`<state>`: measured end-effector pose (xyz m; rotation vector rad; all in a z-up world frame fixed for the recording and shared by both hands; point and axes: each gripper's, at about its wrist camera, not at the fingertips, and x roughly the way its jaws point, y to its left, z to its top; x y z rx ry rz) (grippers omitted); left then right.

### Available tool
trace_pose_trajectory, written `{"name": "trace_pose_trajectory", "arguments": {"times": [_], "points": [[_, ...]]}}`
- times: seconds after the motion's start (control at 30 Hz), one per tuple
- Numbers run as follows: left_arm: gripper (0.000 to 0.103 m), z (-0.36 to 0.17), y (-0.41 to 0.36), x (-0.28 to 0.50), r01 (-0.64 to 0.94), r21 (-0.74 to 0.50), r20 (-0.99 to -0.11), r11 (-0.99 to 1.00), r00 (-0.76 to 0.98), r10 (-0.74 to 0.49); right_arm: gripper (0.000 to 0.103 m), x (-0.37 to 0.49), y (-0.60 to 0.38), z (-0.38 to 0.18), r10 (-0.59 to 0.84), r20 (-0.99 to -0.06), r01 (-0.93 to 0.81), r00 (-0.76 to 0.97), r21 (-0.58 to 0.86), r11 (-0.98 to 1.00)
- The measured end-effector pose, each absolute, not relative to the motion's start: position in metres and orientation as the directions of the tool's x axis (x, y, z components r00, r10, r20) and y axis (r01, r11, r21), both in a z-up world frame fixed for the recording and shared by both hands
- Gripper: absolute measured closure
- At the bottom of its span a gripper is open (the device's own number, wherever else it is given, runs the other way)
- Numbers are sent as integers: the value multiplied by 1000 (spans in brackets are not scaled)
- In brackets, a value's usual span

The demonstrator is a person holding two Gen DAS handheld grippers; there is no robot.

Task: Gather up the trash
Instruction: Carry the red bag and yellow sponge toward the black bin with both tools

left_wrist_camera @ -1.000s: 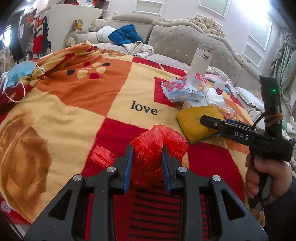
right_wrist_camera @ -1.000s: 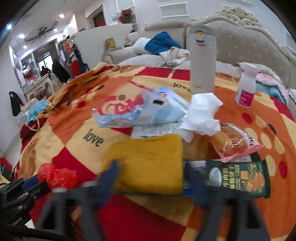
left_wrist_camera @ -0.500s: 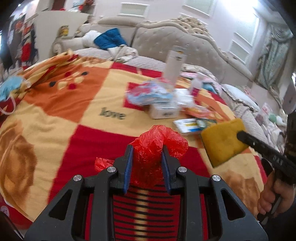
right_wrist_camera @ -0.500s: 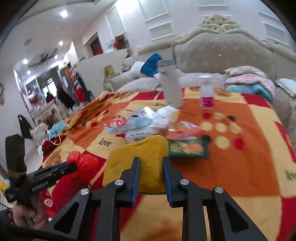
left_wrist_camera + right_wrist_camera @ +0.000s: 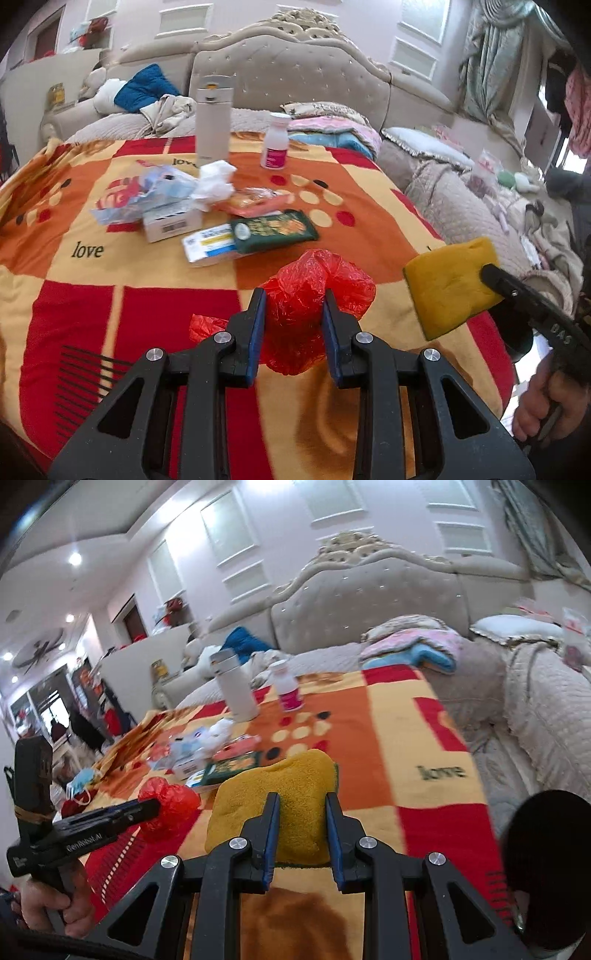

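Lifted off the blanket since a second ago, the yellow sponge (image 5: 275,805) now hangs in the air, clamped between the fingers of the right gripper (image 5: 301,834) above the blanket's right edge. Beside it, the left gripper (image 5: 293,326) is clamped on a crumpled red plastic bag (image 5: 314,295), also held above the blanket (image 5: 110,314). A green snack packet (image 5: 275,230), a small white box (image 5: 171,221), a flat blue and yellow box (image 5: 210,243), crumpled white tissue (image 5: 216,181) and a pink wrapper (image 5: 255,201) lie together near the blanket's middle. A tall white flask (image 5: 213,118) and a small white bottle (image 5: 275,142) stand upright near its far edge. A hand (image 5: 55,904) grips the left handle.
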<state>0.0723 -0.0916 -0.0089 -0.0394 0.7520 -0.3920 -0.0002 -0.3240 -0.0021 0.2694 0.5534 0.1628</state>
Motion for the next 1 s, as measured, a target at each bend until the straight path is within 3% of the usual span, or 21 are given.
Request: {"name": "trace_pose_trajectory", "arguments": {"times": [1.0], "points": [[77,-20,-171,42,430,-102,-694,897,616,-374,80,-74,-433,-8,0,-514,177,858,296,939]]}}
